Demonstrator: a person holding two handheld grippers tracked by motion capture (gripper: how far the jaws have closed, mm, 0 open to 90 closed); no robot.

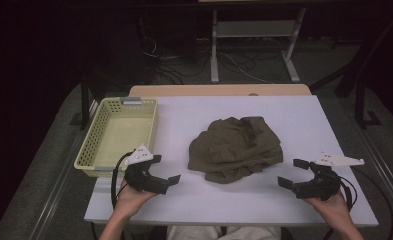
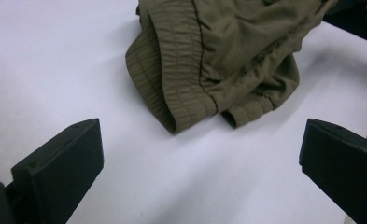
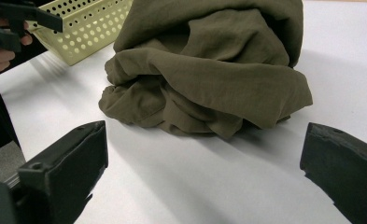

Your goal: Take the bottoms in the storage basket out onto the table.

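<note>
An olive-brown garment (image 1: pixel 235 148) lies crumpled in the middle of the white table (image 1: pixel 194 200). Its ribbed elastic waistband (image 2: pixel 172 88) faces my left gripper. My left gripper (image 1: pixel 166 170) is open near the table's front left, a short way left of the garment, nothing between its jaws. My right gripper (image 1: pixel 293 172) is open at the front right, just right of the garment and pointing at it. In the right gripper view the bunched folds of the garment (image 3: pixel 209 79) rise ahead of the wide-apart jaws. Neither gripper touches the cloth.
A pale yellow perforated basket (image 1: pixel 100 131) stands at the table's left edge, behind my left gripper, and holds nothing; the basket (image 3: pixel 85 28) sits beyond the garment in the right gripper view. Beyond the table are a wooden edge, metal stand legs and cables on the floor.
</note>
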